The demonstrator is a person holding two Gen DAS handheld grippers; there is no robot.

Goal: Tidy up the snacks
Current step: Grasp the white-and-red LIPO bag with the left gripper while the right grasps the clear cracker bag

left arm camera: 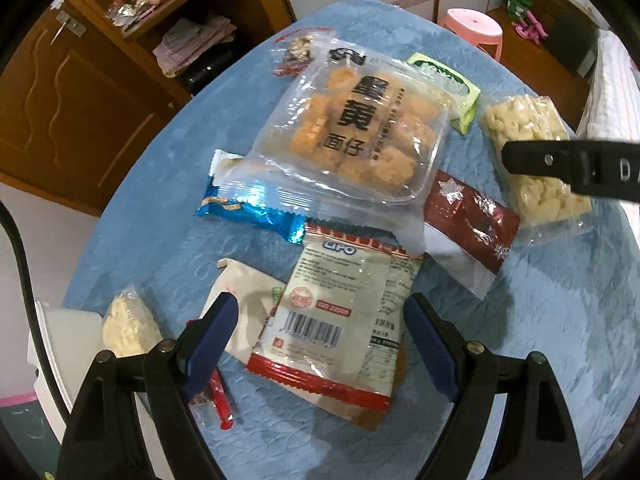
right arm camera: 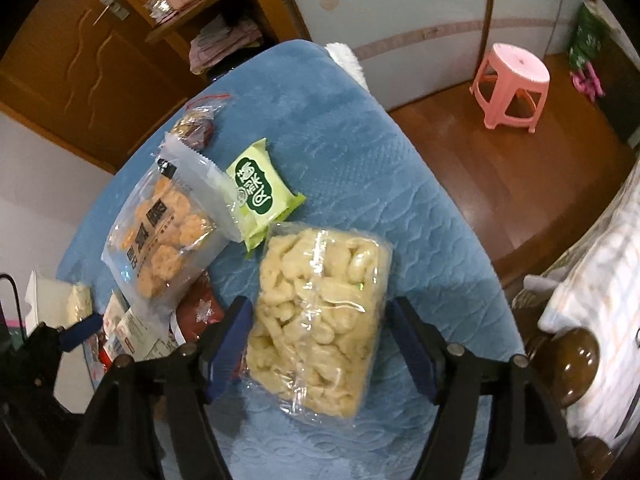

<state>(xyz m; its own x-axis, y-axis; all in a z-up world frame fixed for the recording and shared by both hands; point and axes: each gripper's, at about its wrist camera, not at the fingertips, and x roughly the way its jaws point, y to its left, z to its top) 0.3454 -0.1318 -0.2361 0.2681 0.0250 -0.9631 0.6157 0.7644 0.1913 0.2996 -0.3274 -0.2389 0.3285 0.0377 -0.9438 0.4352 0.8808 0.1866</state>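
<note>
Nearest the left wrist camera, the left gripper (left arm camera: 322, 346) hangs with its jaws spread wide over a red-bordered LIFO snack packet (left arm camera: 338, 320). Its blue pads (left arm camera: 210, 334) flank the packet; contact cannot be confirmed, and nothing is clamped. The packet lies barcode side up on the blue quilted table cover (left arm camera: 540, 340), overlapping a beige pouch (left arm camera: 244, 300) on its left.

Beyond the packet:
- A blue foil wrapper (left arm camera: 248, 204) lies partly under a clear tray pack of orange fried snacks (left arm camera: 356, 128).
- A dark red snowflake-print packet (left arm camera: 468, 216) lies to the right of the tray pack.
- A green packet (left arm camera: 448, 84) protrudes from behind the tray pack.
- A small clear bag with a red zip strip (left arm camera: 296, 50) lies at the far edge.
- A small pack of pale pieces (left arm camera: 128, 326) lies at the near left edge.

In the right wrist view, the right gripper (right arm camera: 316, 348) is likewise wide open, with nothing held. A clear bag of pale puffed rice sticks (right arm camera: 316, 320) lies flat on the cover between its fingers; whether the pads touch the bag cannot be determined. The green packet (right arm camera: 260, 192) lies just beyond this bag, and the tray pack (right arm camera: 168, 232) lies to its left.

A pink plastic stool (right arm camera: 510, 84) stands on the wooden floor, well apart from the table.
</note>
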